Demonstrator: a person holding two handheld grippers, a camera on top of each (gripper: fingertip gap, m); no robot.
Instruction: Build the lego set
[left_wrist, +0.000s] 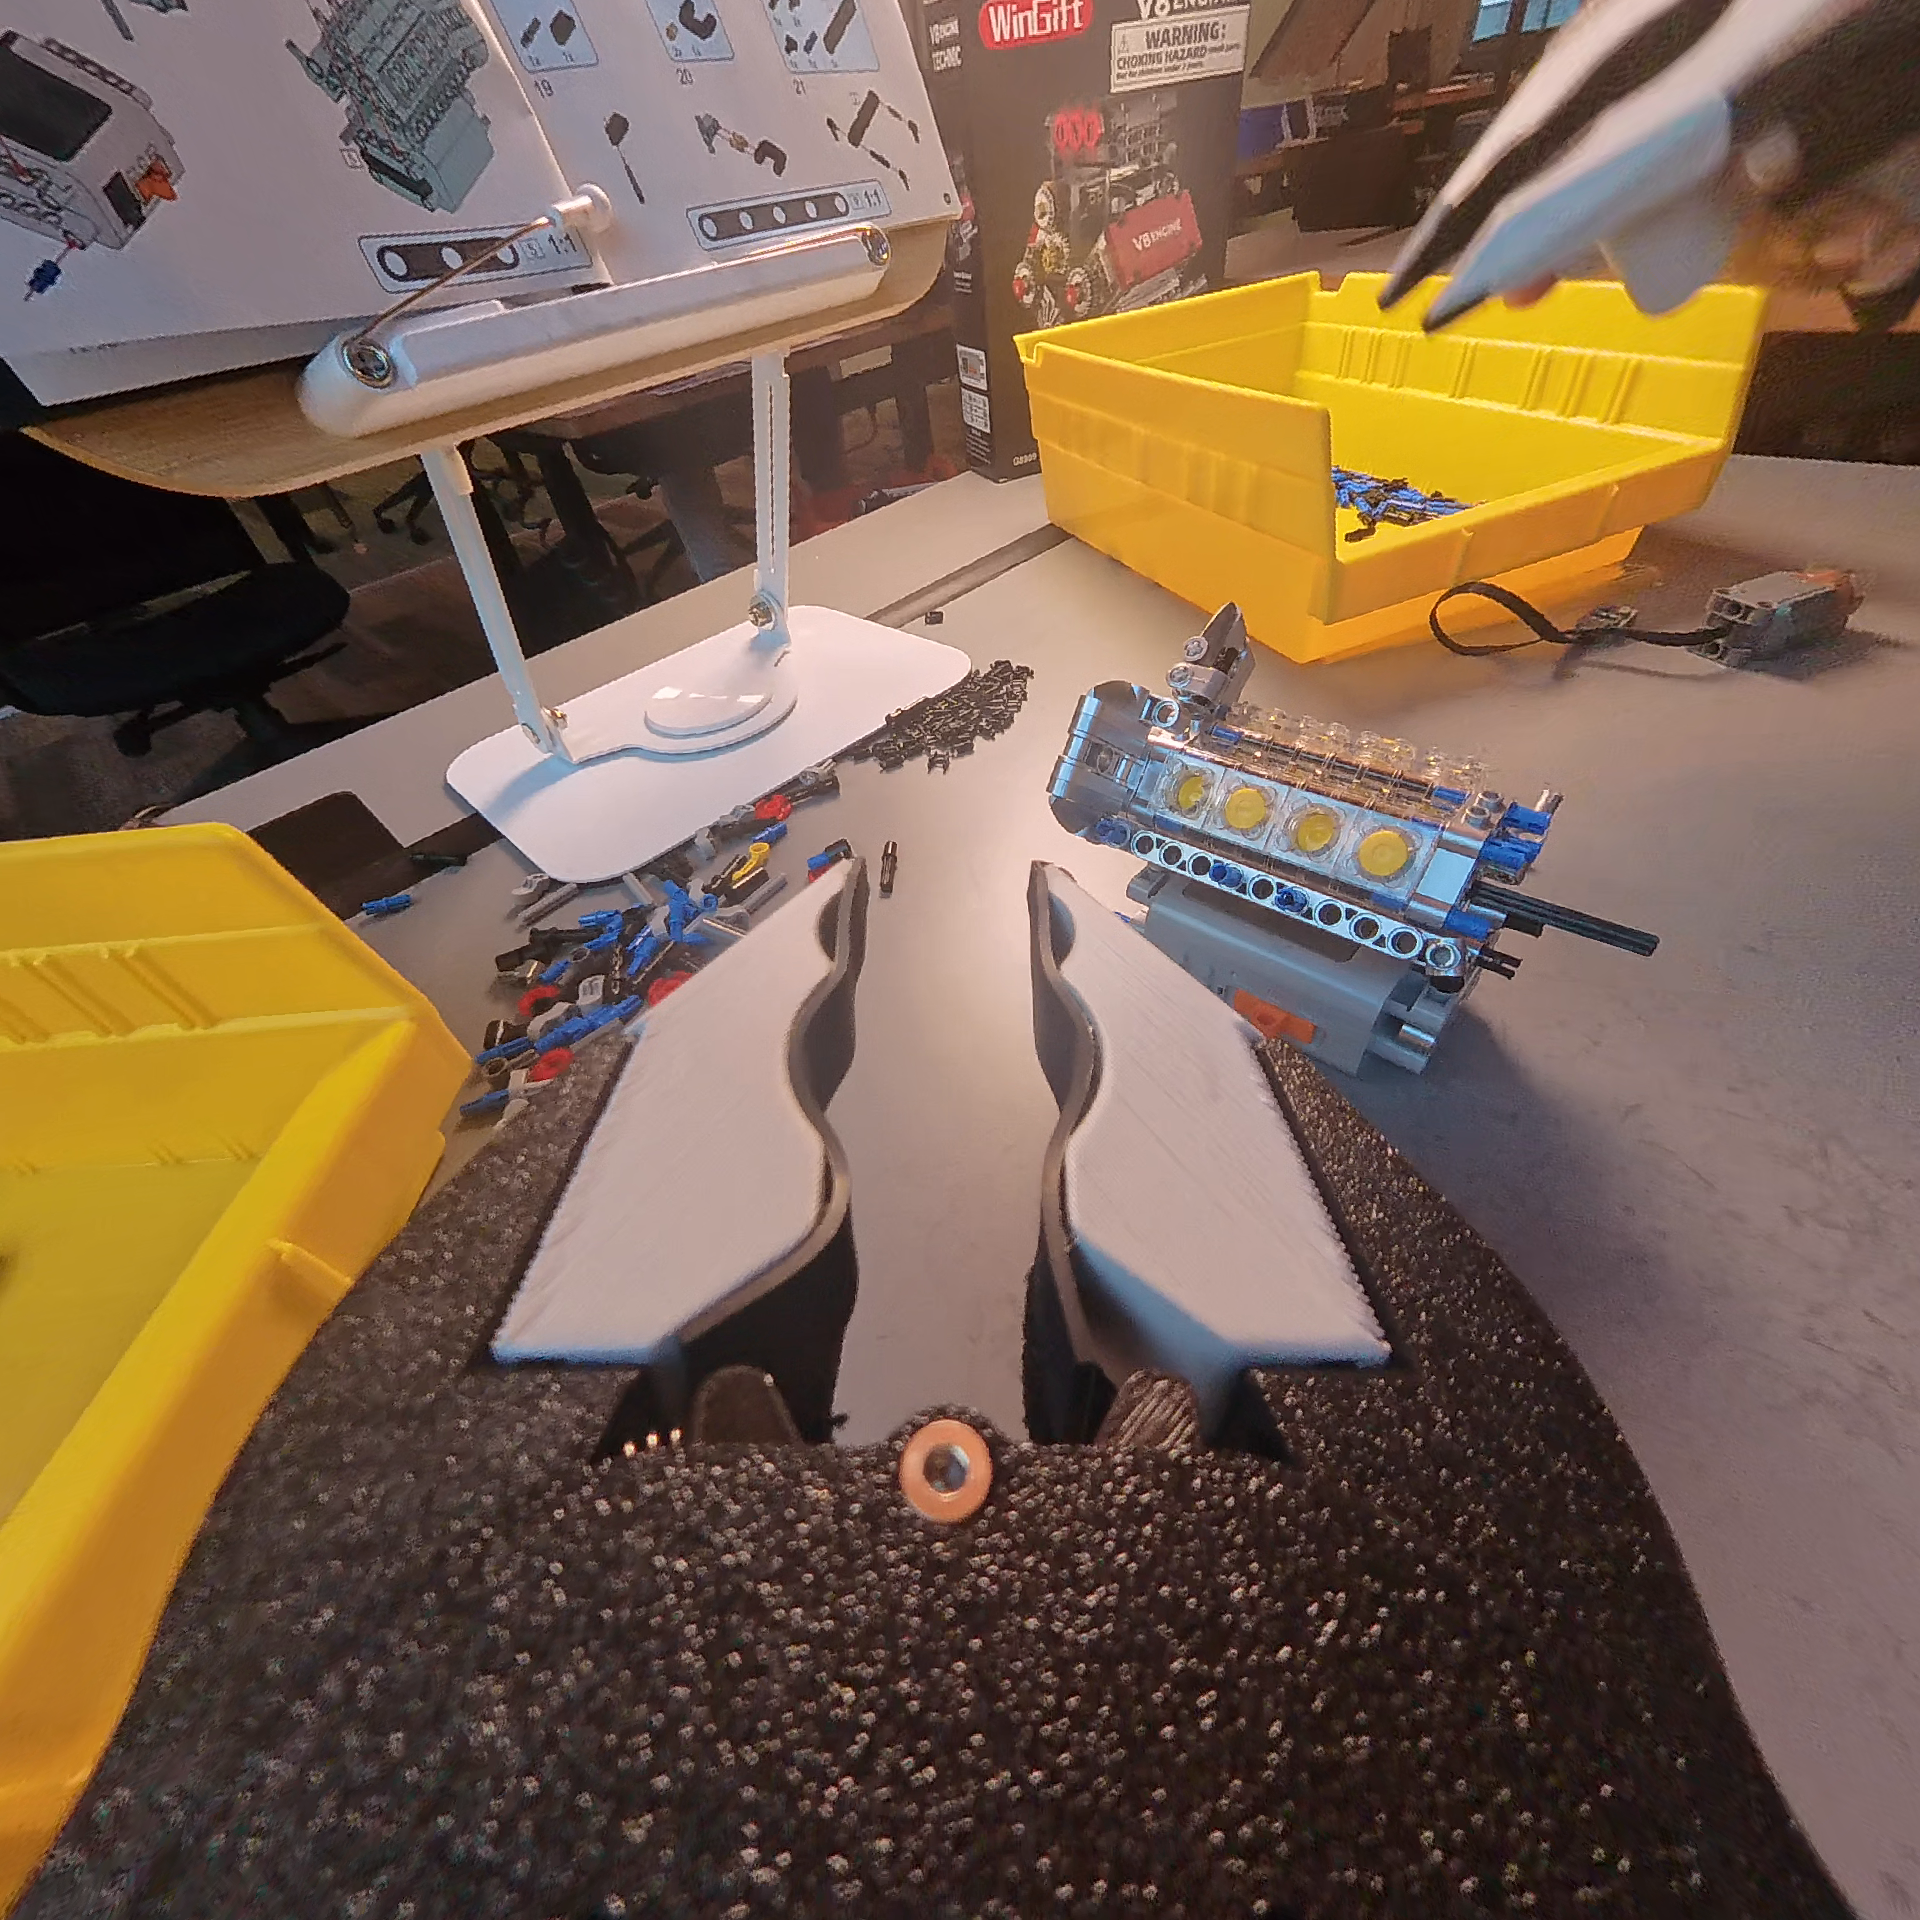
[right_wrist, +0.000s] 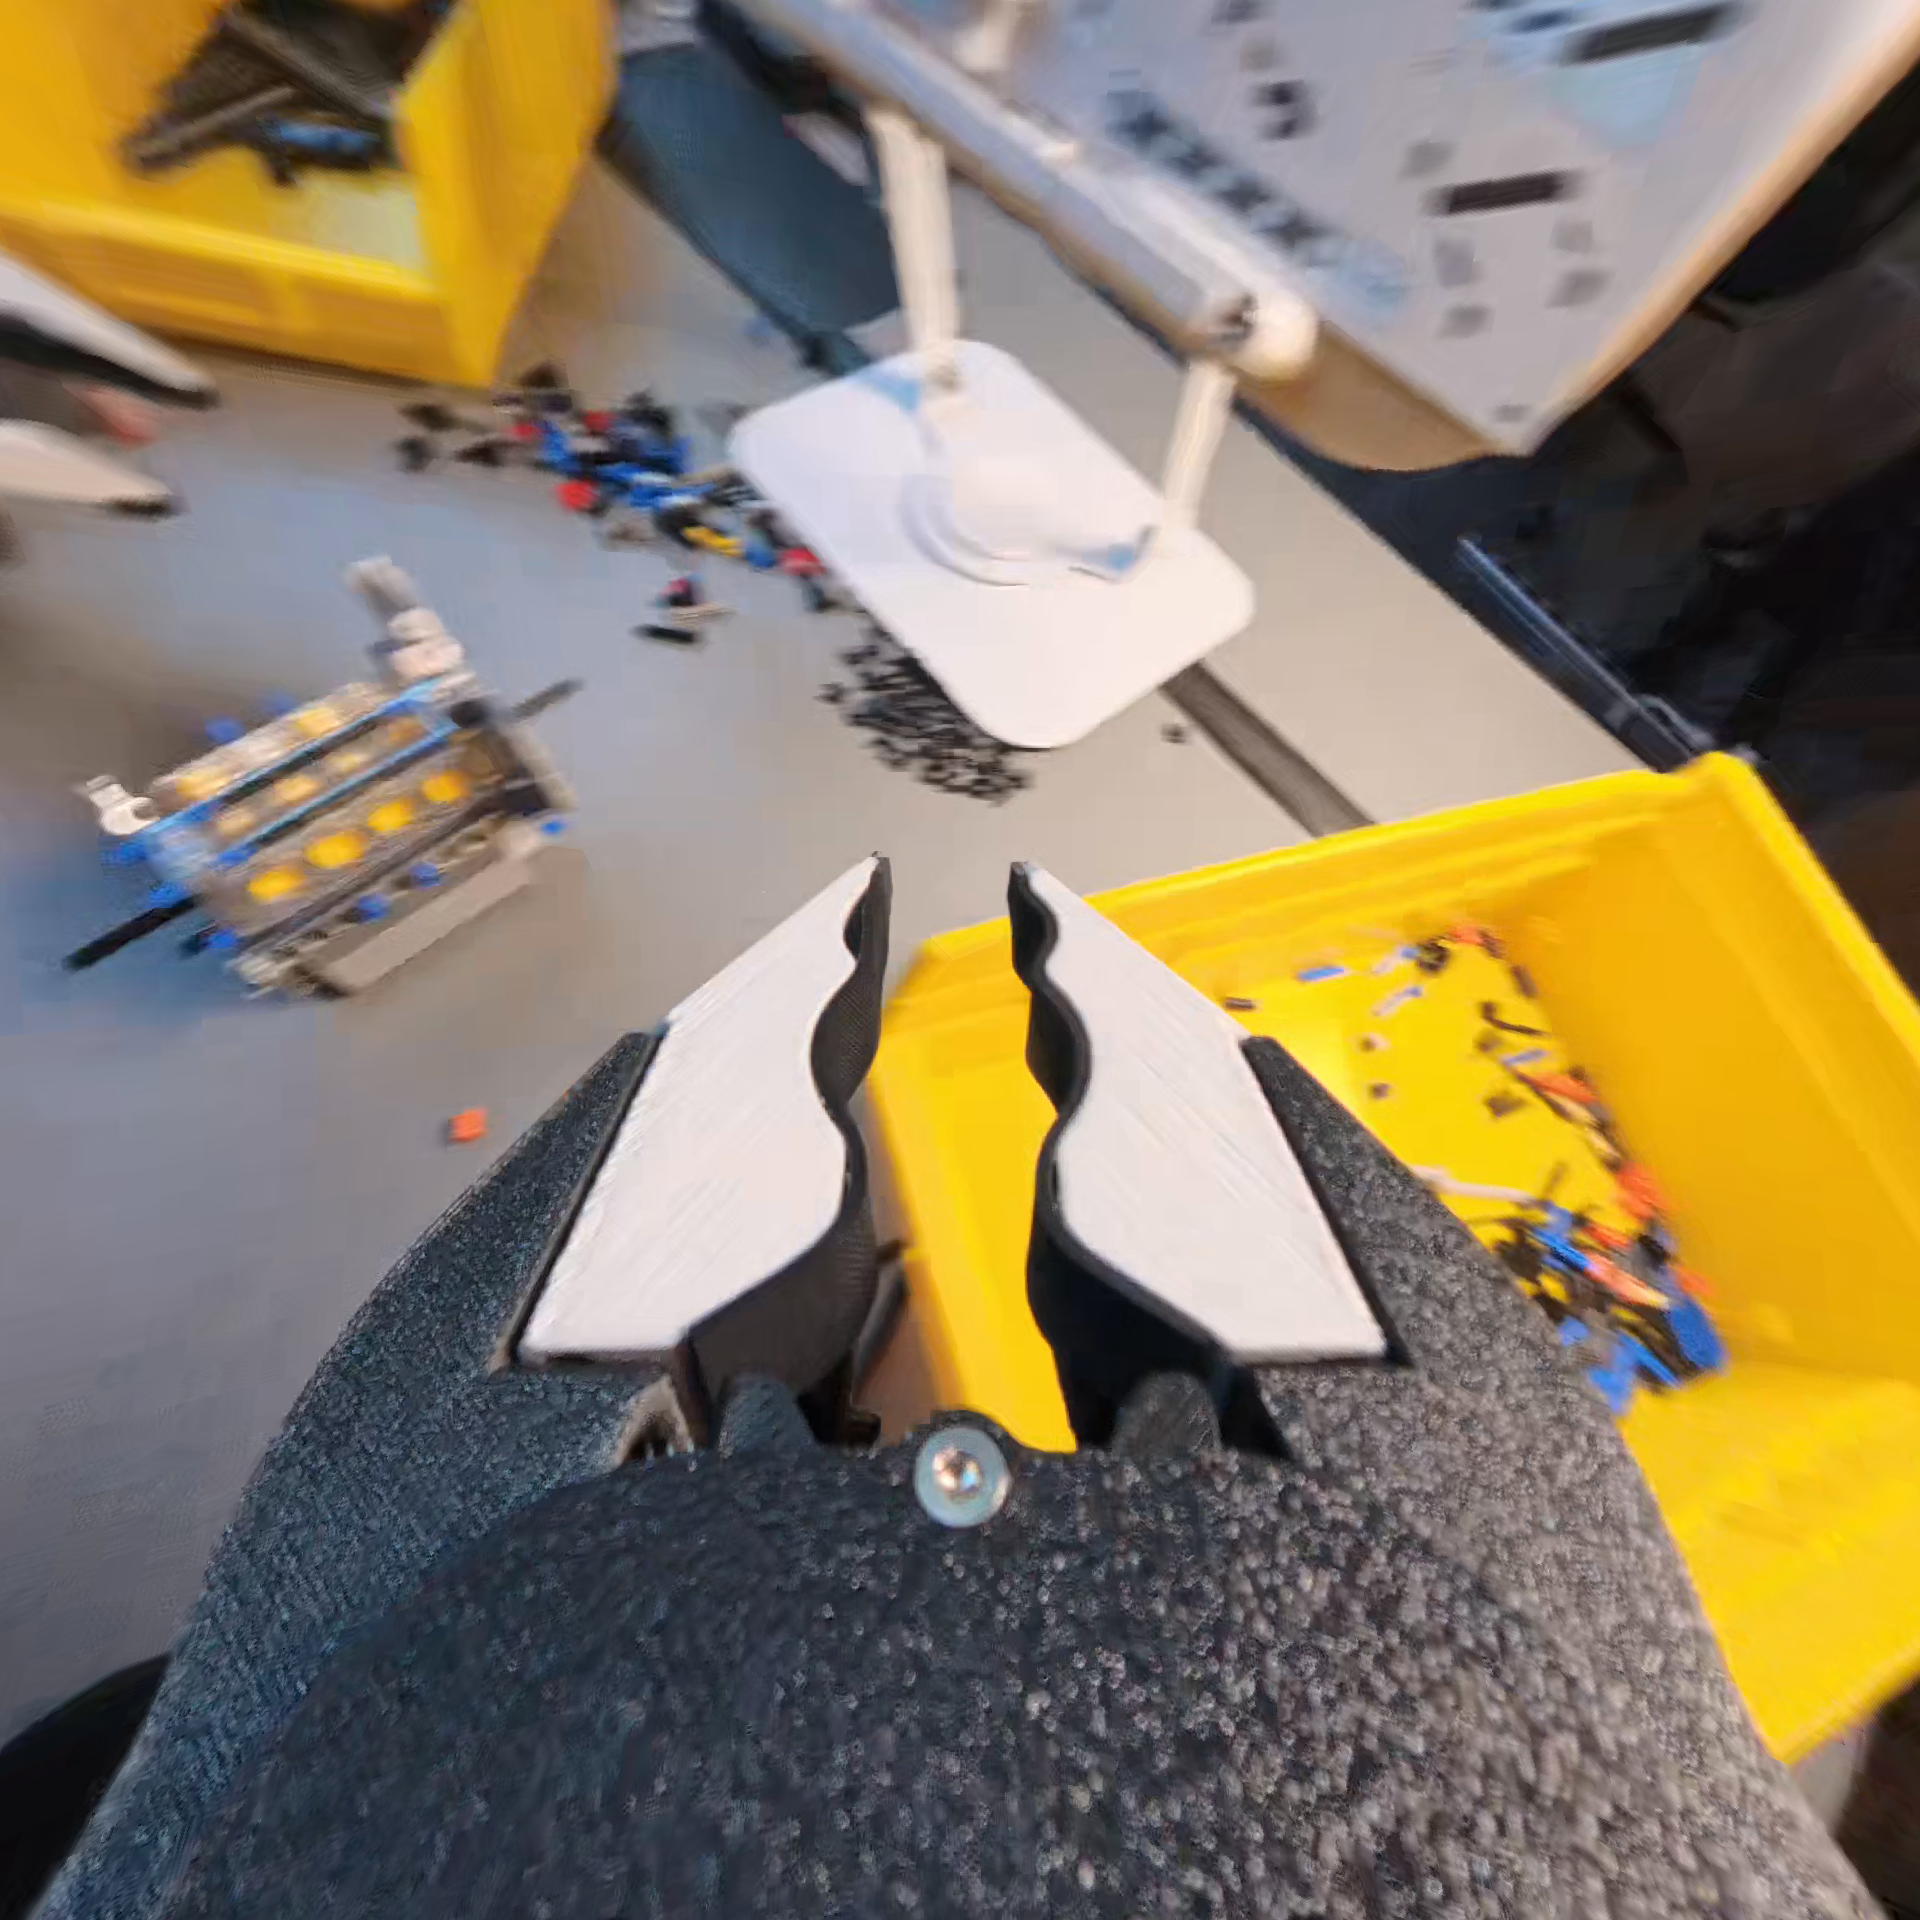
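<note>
- On my far left in the left wrist view sits a yellow plastic bin (left_wrist: 208, 1039), close beside my left gripper's body.
- Above it a white metal stand (left_wrist: 717, 717) holds a printed instruction booklet (left_wrist: 416, 135) tilted over the grey tabletop (left_wrist: 1662, 1247).
- A scatter of small blue, black and red plastic pins (left_wrist: 623, 956) lies by the stand's base, just left of my left finger.
- My left gripper (left_wrist: 948, 883) has its jaws apart with nothing between them; it hovers over bare table, and a single black pin (left_wrist: 888, 864) lies near the left fingertip.
- Just right of it stands the grey and blue brick-built engine model (left_wrist: 1320, 862) with four yellow round caps, close to my right finger, not touching.
- Farther right, a second yellow plastic bin (left_wrist: 1195, 447) holds blue and black pieces; a grey motor block with a black cable (left_wrist: 1766, 613) lies beside it.
- My right gripper (right_wrist: 948, 868) is blurred, jaws parted and empty, above that bin's near rim.
</note>
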